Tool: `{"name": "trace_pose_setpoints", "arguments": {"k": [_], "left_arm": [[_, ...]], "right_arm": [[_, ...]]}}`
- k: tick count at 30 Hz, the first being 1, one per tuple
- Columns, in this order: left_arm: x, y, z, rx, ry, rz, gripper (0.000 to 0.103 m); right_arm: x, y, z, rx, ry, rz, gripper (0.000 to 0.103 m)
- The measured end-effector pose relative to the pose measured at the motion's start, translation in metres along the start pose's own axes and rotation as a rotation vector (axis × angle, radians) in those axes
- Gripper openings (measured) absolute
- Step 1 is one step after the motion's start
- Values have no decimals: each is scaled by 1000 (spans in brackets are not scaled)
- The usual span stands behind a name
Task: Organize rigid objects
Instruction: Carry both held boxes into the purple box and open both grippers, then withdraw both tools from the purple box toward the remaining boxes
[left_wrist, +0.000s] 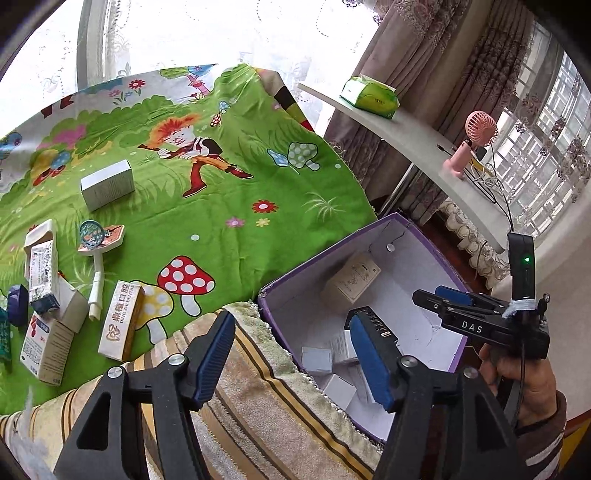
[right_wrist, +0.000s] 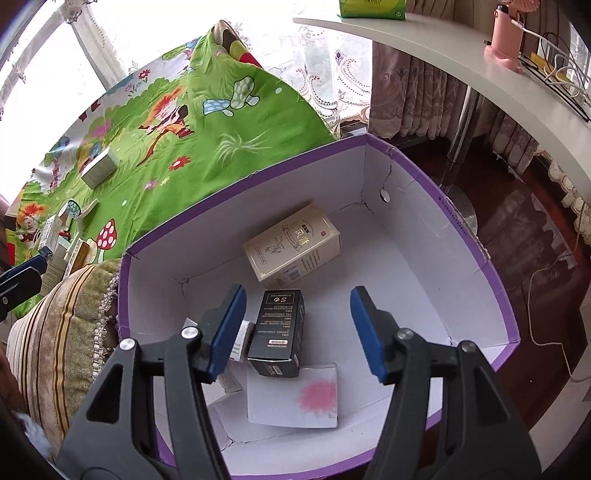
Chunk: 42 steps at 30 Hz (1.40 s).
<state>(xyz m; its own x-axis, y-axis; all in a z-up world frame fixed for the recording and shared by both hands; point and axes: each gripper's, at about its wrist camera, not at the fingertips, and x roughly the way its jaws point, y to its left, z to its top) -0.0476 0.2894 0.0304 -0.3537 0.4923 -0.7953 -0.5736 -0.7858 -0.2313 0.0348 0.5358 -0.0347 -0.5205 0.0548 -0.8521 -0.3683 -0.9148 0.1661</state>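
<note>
Below the right tool, whose fingers stand apart with nothing between them, lies the purple box; a black carton sits directly under the gap, a cream carton lies beyond it, and a white card with a pink flower lies nearer the tool; judging by this, the black carton is already dropped and the step in hand is to fetch the next item. Left of the left tool, also spread and empty, the remaining things lie on the green sheet: a dental box nearest, a heap of medicine boxes further left, a white box well ahead. To do it well, lift the right tool straight up clear of the box wall before swinging; take the dental box across its narrow faces, since it stands on a long edge and may tip; carry it over the striped cushion and release low, in the bare right-hand part of the box.
</note>
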Motion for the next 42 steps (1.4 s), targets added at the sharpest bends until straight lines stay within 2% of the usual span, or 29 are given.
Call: {"name": "trace_pose_setpoints", "arguments": {"k": [2,6,10,12,16,19,21,24,27,31,36,40,42], "left_arm": [[-7,8,-4,-1,-8,20,66],[-24,28,-11,-28,-30,31,66],[-42,49,-18,-59,-58,61,76],[-53,61,-21,-85,-92,85,76],[-75,85,-28,-95,-176,129,77],[-86,101,-32,-91,-210,191,77],[-90,117,-34,-131,-206,208,77],[-99,145,-40,-208,-208,235,77],[-107,168,-48,-258,-207,273,77],[-117,191,-58,-278,-206,344,77],[-127,220,-73,-346,-201,346,76],[-129,233,-78,-359,-190,356,76],[-128,237,-79,-356,-181,361,76]], "right_arm": [[1,0,-1,-8,12,-7,65],[23,16,-17,-158,157,-54,65],[48,28,-33,-253,263,-101,65],[60,27,-36,-260,282,-124,67],[74,14,-33,-205,293,-229,67],[71,5,-31,-170,282,-244,69],[65,5,-32,-174,268,-243,71],[47,12,-28,-177,215,-176,73],[23,24,-17,-176,120,-130,77],[-10,47,-1,-182,-13,-81,84],[-28,81,14,-190,-115,28,88],[-36,111,15,-225,-164,45,92],[-40,124,16,-230,-188,33,97]]}}
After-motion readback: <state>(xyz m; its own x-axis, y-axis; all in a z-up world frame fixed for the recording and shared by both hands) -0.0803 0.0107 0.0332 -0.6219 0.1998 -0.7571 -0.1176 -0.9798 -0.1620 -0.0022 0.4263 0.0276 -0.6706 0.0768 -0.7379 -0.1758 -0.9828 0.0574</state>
